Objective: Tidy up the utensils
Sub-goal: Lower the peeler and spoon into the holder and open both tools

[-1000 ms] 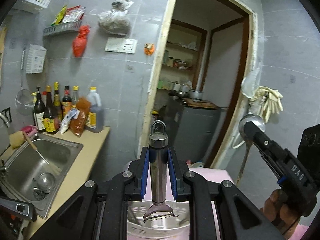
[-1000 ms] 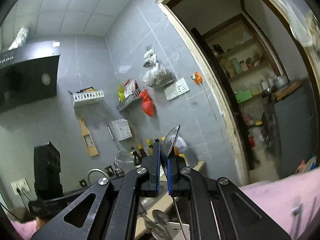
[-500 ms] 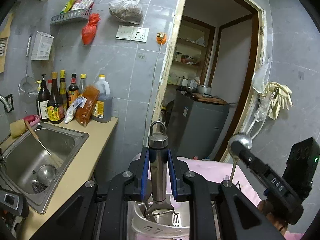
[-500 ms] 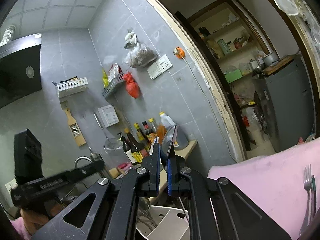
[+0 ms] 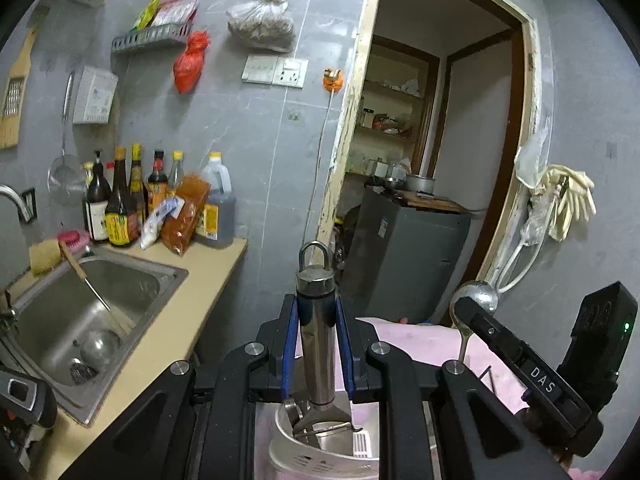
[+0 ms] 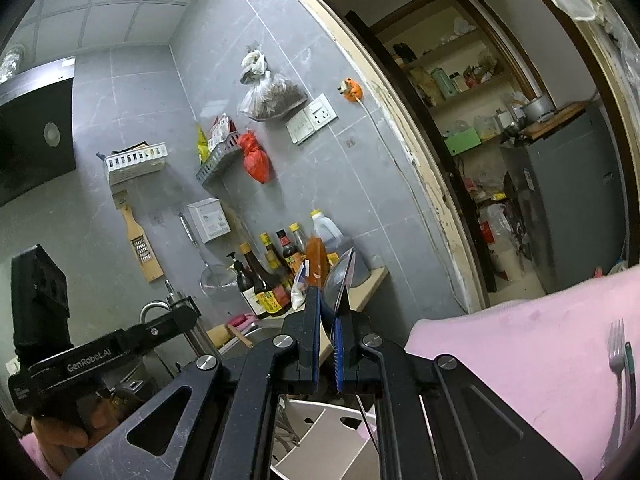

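Peeler [image 5: 318,344] stands upright, clamped in the left gripper [image 5: 317,354] above the white holder [image 5: 320,460], while the right gripper [image 6: 327,344] pinches a spoon [image 6: 340,280].

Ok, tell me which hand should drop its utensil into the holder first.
Left, probably. Its tongs hold the peeler upright with the blade already inside the white holder. The right tongs grip a spoon higher, beside the holder.
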